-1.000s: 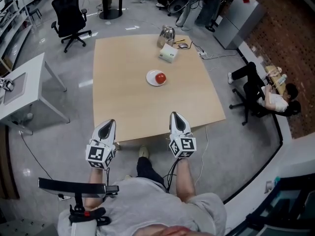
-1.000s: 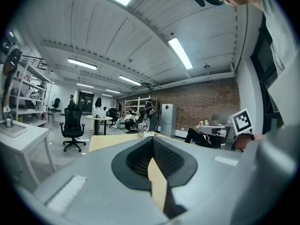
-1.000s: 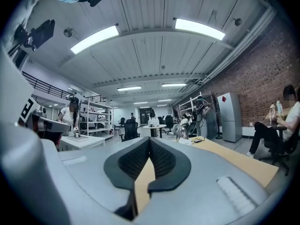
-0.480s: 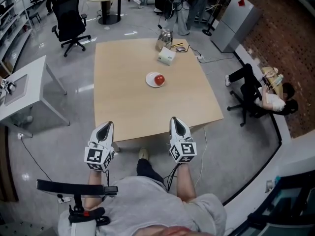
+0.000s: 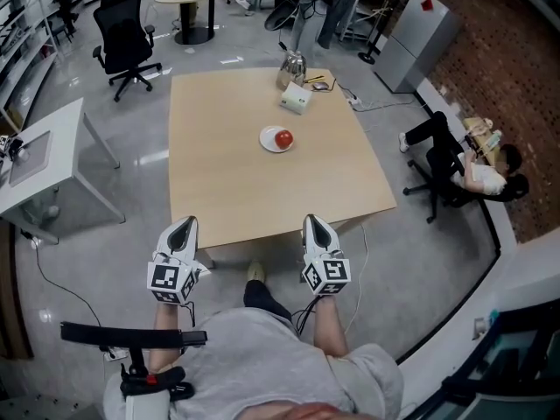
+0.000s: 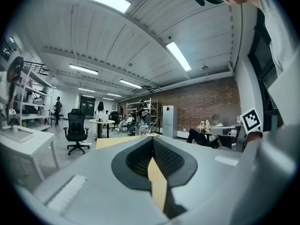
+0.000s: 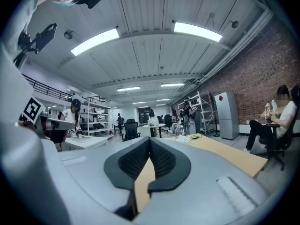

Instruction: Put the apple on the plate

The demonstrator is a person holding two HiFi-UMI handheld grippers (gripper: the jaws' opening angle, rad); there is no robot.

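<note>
A red apple [image 5: 283,138] lies on a small white plate [image 5: 267,140] in the middle of the light wooden table [image 5: 236,191]. Both grippers are held level at the table's near edge, far short of the plate. The left gripper [image 5: 185,224] is just off the near left corner, and the right gripper [image 5: 315,221] is over the near edge. In the left gripper view the left gripper [image 6: 152,139] has its black pads meeting at the tips, with nothing between them. The right gripper [image 7: 149,141] looks the same in its own view: shut and empty.
A metal jug [image 5: 293,64] and a white box [image 5: 297,100] stand at the table's far edge, with cables beside them. A white desk [image 5: 44,156] is at the left, an office chair [image 5: 122,38] behind it, and a seated person [image 5: 472,169] to the right.
Both grippers have drawn back a little from the table toward the person holding them. The apple and plate have not moved.
</note>
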